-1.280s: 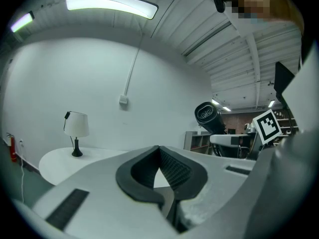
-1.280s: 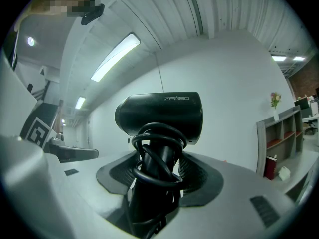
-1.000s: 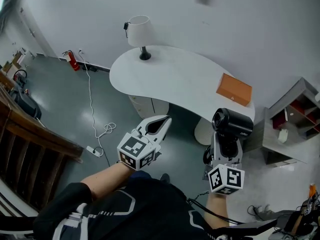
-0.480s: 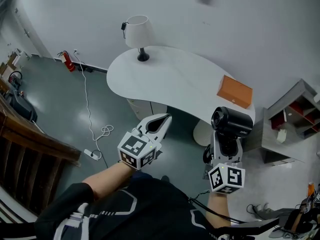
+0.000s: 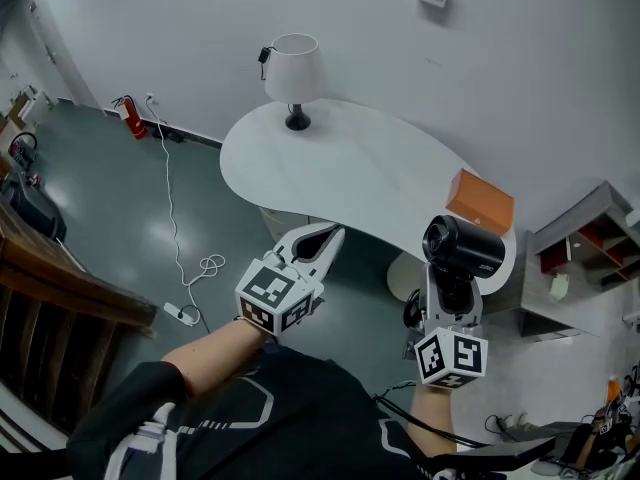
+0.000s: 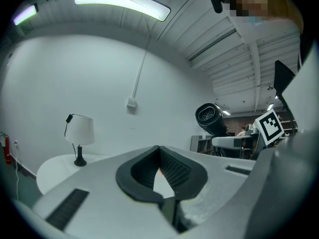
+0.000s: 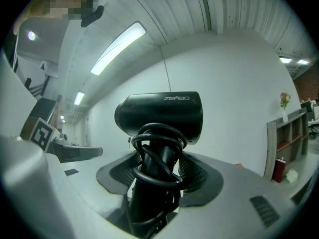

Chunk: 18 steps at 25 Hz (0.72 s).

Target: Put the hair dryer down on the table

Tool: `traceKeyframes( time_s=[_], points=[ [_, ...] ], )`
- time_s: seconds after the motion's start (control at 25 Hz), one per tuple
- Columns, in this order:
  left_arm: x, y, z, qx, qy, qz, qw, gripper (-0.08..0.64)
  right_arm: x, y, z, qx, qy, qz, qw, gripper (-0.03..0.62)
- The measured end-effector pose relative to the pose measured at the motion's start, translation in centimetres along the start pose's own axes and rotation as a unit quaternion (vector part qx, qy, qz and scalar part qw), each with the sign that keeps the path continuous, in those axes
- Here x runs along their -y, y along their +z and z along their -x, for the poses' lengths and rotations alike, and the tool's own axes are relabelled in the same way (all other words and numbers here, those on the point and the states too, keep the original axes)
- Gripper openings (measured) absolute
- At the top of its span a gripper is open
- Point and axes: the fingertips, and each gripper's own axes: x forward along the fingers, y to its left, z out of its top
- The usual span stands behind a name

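Observation:
A black hair dryer [image 5: 462,246] with its cord wound round the handle stands upright in my right gripper [image 5: 446,298], which is shut on the handle. In the right gripper view the hair dryer's [image 7: 159,112] barrel fills the middle above the right gripper [image 7: 158,169]. It hangs in the air in front of the white curved table [image 5: 350,173], near the table's right end. My left gripper [image 5: 318,240] is shut and empty, held to the left, short of the table's front edge. In the left gripper view the left gripper [image 6: 159,151] points toward the table [image 6: 55,166], with the hair dryer [image 6: 211,119] at right.
A white lamp [image 5: 296,72] stands at the table's far left and an orange box [image 5: 480,201] lies at its right end. A grey shelf unit [image 5: 585,253] stands to the right. A cable and power strip [image 5: 183,313] lie on the floor, with a red fire extinguisher [image 5: 125,113] by the wall.
In the head view the table, lamp and orange box have shifted slightly right and down. Both grippers keep their places, the hair dryer still held upright.

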Motion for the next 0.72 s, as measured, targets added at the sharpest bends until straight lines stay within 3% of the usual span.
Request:
traceKeyframes(
  time_s=[0.72],
  points=[
    [-10.7,1.3,1.2,0.010,-0.021,0.008,0.9997,0.005,-7.1,-0.5,-6.8,-0.009,-0.030,0.010,0.999,0.258]
  ],
)
